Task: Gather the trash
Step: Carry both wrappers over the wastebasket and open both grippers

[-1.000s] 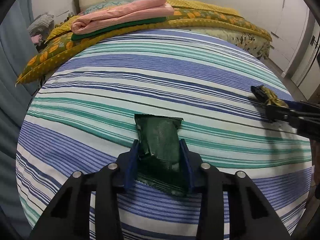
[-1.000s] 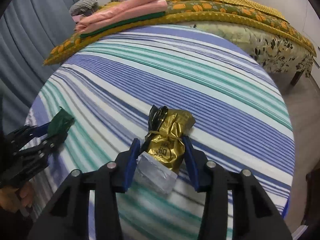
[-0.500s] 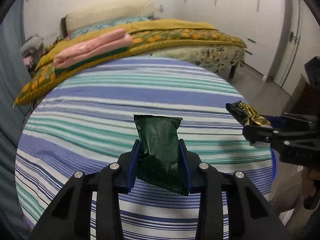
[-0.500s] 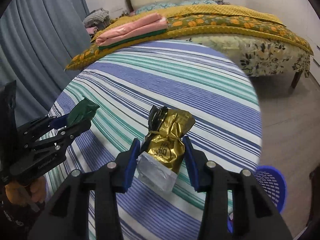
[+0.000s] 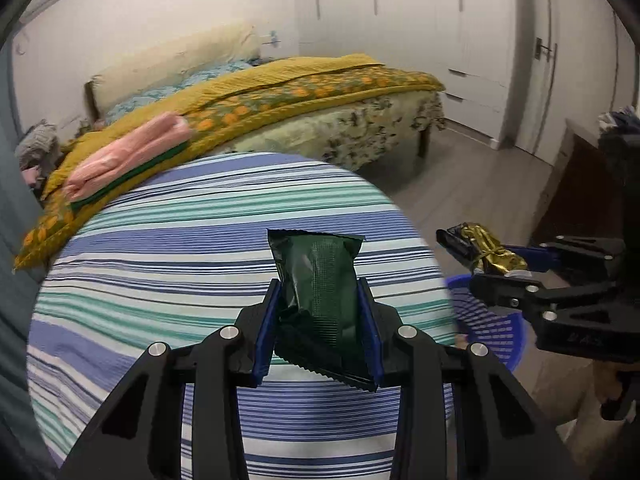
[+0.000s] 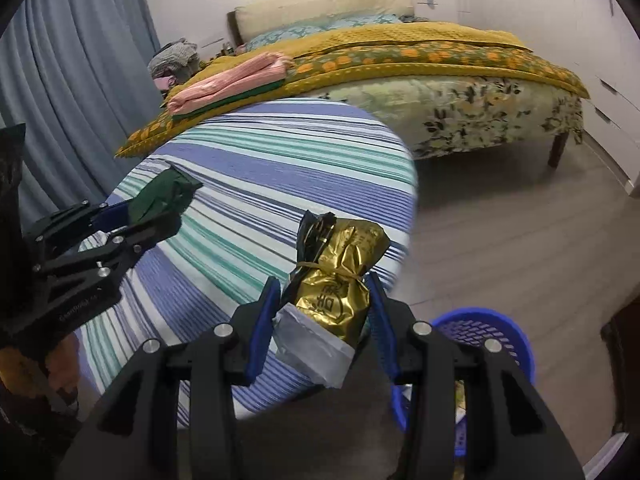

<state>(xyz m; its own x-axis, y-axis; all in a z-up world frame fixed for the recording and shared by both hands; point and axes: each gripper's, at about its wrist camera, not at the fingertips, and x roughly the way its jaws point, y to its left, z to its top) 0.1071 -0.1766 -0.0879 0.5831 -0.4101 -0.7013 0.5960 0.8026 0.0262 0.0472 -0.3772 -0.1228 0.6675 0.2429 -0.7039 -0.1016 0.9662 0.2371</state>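
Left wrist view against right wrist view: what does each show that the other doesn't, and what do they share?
Only the left wrist view shows the white wardrobe doors and a door handle. Only the right wrist view shows the blue-grey curtain and litter inside the blue basket. Both show the striped table cover, the bed with folded pink cloth, the left claw shut on the green wrapper, and the right claw shut on the gold packet.

Right tool point(image 6: 322, 312) clamps gold wrapper point(image 6: 340, 280); blue basket point(image 6: 516, 344) just beside; left tool point(image 6: 160, 208) holds green packet point(image 6: 164, 194).
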